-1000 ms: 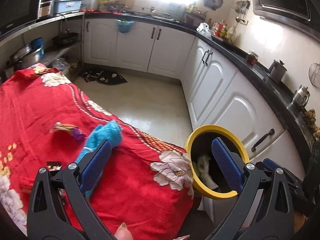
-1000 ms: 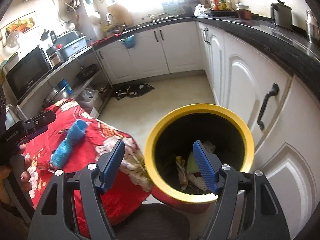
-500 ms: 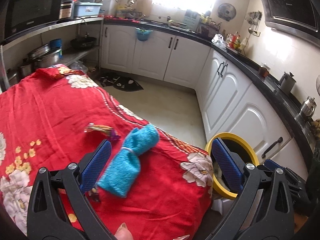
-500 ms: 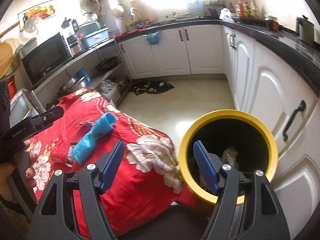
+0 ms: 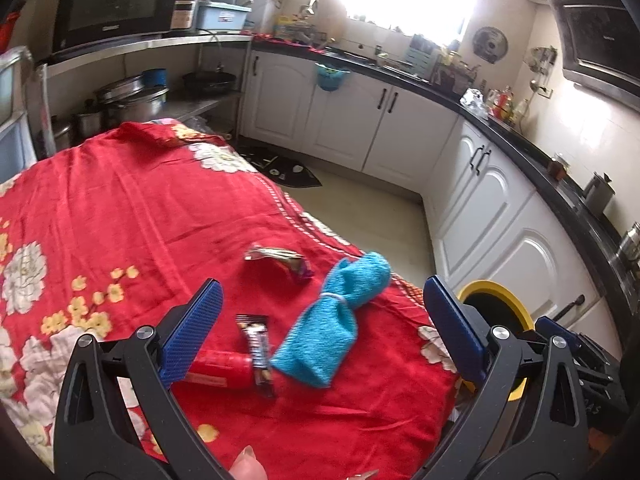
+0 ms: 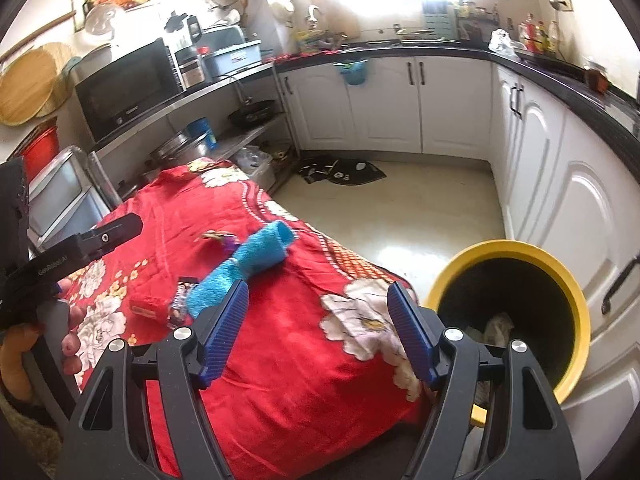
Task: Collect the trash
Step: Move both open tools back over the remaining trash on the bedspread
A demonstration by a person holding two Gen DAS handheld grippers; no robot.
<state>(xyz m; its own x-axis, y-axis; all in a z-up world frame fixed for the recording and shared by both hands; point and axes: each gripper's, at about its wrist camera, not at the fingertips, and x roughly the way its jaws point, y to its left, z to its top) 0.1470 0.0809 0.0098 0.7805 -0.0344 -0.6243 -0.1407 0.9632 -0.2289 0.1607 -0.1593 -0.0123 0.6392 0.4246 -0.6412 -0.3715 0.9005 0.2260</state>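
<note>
Through the left wrist camera I see my left gripper [image 5: 320,324] hanging over the red floral cloth [image 5: 140,208] that covers the surface, its blue pads spread wide apart with nothing between them. Below and between the pads lies the trash: a red wrapper [image 5: 222,370] close by the left pad, a dark snack wrapper [image 5: 256,344] lying across its right end and touching it, and farther off a crumpled shiny wrapper [image 5: 280,258] with a purple end. A blue towel [image 5: 338,320], tied at its middle, lies just right of the dark wrapper, near the cloth's edge. Past that edge, partly behind the right pad, I can see the yellow-rimmed bin [image 5: 496,300], standing on the floor by the white cabinets [image 5: 500,216].

From the right wrist camera, my right gripper [image 6: 318,330] is likewise spread wide and holds nothing; it hangs over the near corner of the cloth [image 6: 280,340]. The bin [image 6: 516,252] stands just right of the surface, its mouth open, with pale crumpled scraps [image 6: 498,326] in the bottom. The towel [image 6: 248,270] and the wrappers lie to the left of this gripper, and my left hand [image 6: 72,332] shows at the left border, wrapped round the other gripper's handle
</note>
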